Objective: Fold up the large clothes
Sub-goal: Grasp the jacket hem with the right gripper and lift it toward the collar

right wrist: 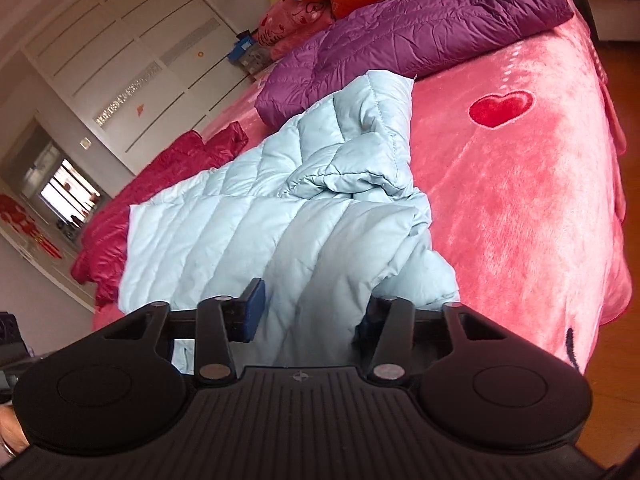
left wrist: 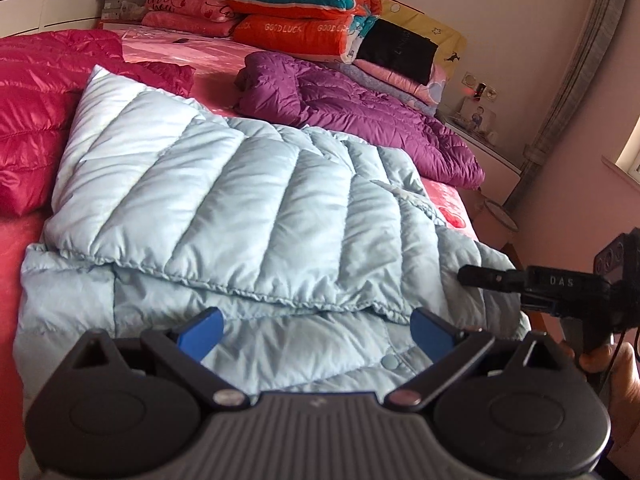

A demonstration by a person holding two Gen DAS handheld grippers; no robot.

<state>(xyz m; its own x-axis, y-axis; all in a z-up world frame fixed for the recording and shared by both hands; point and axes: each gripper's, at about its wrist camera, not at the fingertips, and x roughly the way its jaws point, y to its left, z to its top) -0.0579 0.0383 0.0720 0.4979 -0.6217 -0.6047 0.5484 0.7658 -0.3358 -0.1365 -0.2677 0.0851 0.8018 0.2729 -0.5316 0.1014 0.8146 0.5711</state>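
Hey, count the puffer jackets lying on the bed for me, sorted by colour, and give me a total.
Light blue jacket: 1
Purple jacket: 1
Red jacket: 1
Total: 3 jackets

— Bright or dim?
— Fairly bright, soft daylight; blown out at the window (right wrist: 66, 196) in the right wrist view, and again at the frame edge (left wrist: 630, 152) in the left wrist view

— Shadows, glare?
— Soft shadow under the right gripper (right wrist: 308, 308) across the pale blue jacket (right wrist: 240, 216); mild sheen on the red jacket (left wrist: 36, 92)

— Sharpness?
— Slight blur throughout, strong fisheye bending, dark vignette in corners
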